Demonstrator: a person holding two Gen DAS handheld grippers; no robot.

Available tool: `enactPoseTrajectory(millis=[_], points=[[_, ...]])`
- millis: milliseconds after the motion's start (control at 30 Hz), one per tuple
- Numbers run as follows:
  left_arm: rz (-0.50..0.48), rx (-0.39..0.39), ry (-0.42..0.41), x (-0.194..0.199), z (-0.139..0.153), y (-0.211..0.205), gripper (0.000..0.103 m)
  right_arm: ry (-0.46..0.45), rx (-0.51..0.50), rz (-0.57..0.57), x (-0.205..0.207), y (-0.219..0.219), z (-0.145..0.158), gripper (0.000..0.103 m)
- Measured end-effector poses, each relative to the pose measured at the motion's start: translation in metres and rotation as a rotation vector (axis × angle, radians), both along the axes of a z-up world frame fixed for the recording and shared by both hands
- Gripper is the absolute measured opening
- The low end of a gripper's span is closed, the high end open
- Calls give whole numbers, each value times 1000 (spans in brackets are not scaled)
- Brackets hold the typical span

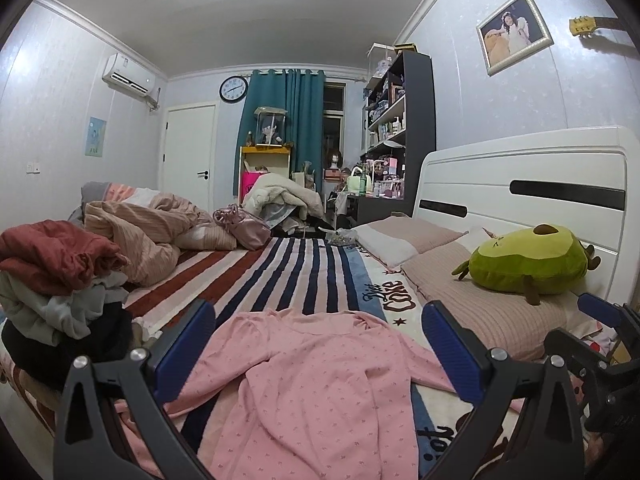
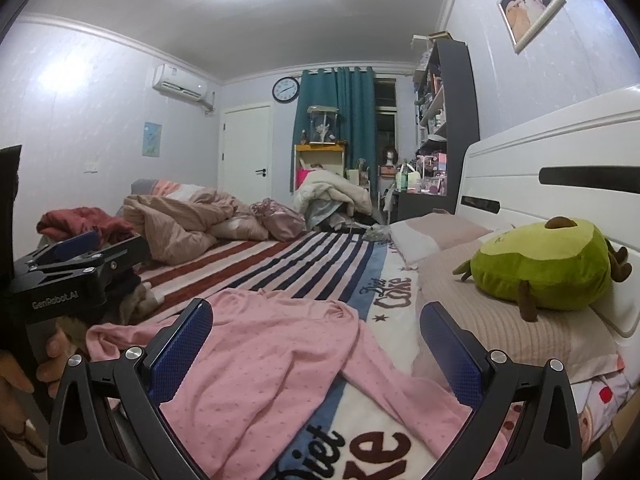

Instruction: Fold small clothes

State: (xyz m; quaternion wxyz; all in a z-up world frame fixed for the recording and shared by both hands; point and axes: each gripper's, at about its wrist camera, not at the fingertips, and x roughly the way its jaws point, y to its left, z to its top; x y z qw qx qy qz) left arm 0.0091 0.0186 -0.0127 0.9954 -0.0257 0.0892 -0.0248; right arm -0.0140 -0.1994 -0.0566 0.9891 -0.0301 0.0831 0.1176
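A pink dotted long-sleeved top [image 1: 316,380] lies spread and rumpled on the striped blanket [image 1: 280,268], one sleeve folded across its body. My left gripper [image 1: 320,340] is open above it, fingers wide apart, holding nothing. In the right wrist view the same top [image 2: 272,356] lies under my right gripper [image 2: 316,340], which is also open and empty. The left gripper [image 2: 76,252] shows at the left of that view, held in a hand. The right gripper [image 1: 600,340] shows at the right edge of the left wrist view.
A pile of clothes [image 1: 60,280] sits at the left of the bed. A crumpled duvet [image 1: 156,232] and pink bag [image 1: 244,226] lie further back. Pillows [image 1: 472,304], a green avocado plush [image 1: 532,264] and the white headboard [image 1: 540,184] are on the right.
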Motion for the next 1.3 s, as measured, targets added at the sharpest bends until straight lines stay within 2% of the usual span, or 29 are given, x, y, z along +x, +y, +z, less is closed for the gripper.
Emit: enactPoseTrajectory(millis=[933, 1100, 1300], points=[[5, -26, 17, 4, -6, 14, 102, -10, 15, -9, 1, 2, 6, 103], [19, -72, 83, 15, -20, 38, 102, -35, 29, 29, 11, 14, 6, 103], [82, -124, 153, 31, -43, 79, 102, 32, 32, 81, 43, 39, -7, 103]])
